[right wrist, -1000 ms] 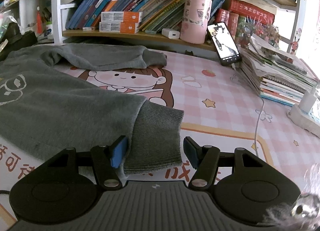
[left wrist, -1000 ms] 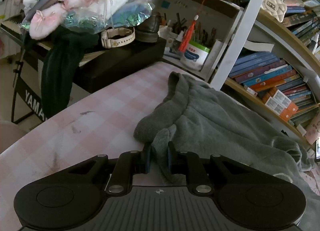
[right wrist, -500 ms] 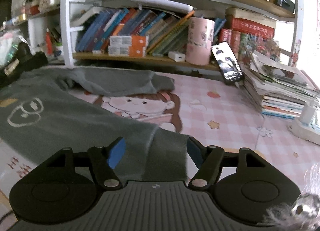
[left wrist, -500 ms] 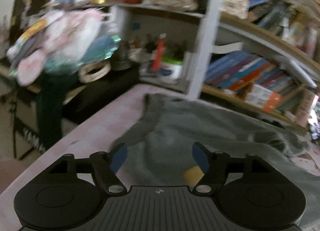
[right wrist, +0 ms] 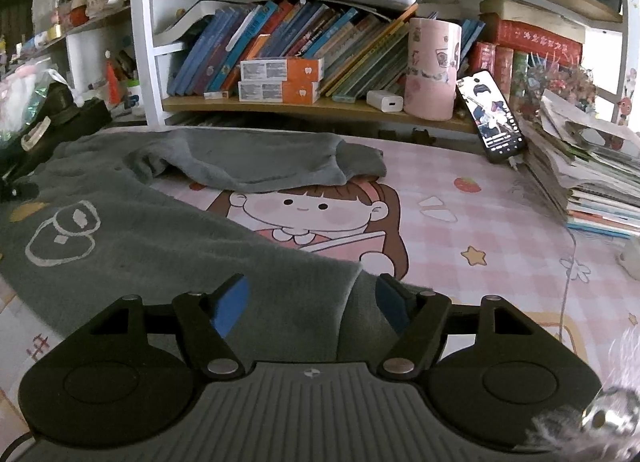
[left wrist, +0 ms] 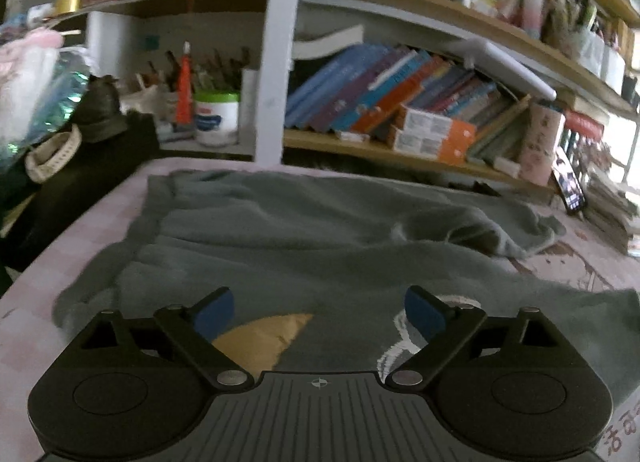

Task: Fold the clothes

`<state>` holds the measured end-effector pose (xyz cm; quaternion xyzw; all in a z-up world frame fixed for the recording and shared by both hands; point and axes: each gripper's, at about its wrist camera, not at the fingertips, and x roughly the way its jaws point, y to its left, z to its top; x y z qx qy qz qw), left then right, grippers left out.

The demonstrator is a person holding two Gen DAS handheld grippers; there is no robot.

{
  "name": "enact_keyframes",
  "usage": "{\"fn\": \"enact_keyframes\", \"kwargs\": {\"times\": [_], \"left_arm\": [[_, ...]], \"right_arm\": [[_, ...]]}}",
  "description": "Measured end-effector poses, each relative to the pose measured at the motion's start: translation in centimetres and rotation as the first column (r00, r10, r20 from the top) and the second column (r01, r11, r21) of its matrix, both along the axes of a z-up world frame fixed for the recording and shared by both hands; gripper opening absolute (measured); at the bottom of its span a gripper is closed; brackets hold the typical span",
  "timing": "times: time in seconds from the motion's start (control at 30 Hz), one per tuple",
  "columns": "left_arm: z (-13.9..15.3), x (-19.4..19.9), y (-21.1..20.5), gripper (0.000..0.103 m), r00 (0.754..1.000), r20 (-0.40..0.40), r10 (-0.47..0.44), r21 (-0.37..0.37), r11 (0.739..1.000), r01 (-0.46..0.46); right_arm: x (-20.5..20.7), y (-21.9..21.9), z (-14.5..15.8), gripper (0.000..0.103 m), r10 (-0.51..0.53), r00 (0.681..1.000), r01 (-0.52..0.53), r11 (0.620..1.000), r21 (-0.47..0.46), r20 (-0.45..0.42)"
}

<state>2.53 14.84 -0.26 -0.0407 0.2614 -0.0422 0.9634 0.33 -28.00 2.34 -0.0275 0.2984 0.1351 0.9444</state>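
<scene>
Grey sweatshirt (right wrist: 168,262), spread flat across pink checked table mat (right wrist: 500,197): left gripper (left wrist: 319,316) jaws opening, empty above its chest; right gripper (right wrist: 312,304) spread over near cuff (right wrist: 362,314), unpinched; risk: hasty closing bunches the cuff, skewing the fold.

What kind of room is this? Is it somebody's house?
Probably a home study or bedroom. Wooden shelves crammed with colourful leaning books line the wall, a pink checked table mat with a cartoon girl covers the desk, and a grey fleece sweatshirt lies spread on it for folding.
</scene>
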Motion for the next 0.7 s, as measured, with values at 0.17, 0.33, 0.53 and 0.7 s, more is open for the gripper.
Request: {"fn": "enact_keyframes", "kwargs": {"times": [0.17,0.33,0.53,0.7], "left_arm": [[-0.8,0.5,-0.3,0.096,1.000,-0.025,-0.012,0.019,1.000,0.013],[-1.2,0.6,-0.6,0.100,0.999,-0.024,-0.024,0.038,0.999,0.025],[-1.2,0.4,-1.3,0.103,0.999,-0.016,-0.036,0.078,0.996,0.037],[-1.5,1.0,-0.5,0.103,0.998,-0.059,0.021,0.054,0.998,-0.017]], "right_arm": [[2.6,1.1,0.2,0.064,0.027,0.999,-0.027,1.000,-0.004,-0.028],[7.0,2.7,0.7,0.051,0.032,0.998,-0.034,0.999,-0.040,-0.048],[13.5,5.3,1.0,0.022,0.029,0.996,-0.031,0.999,-0.023,-0.090],[18.8,6.9,0.4,0.021,-0.015,0.990,0.015,1.000,-0.006,-0.143]]}}
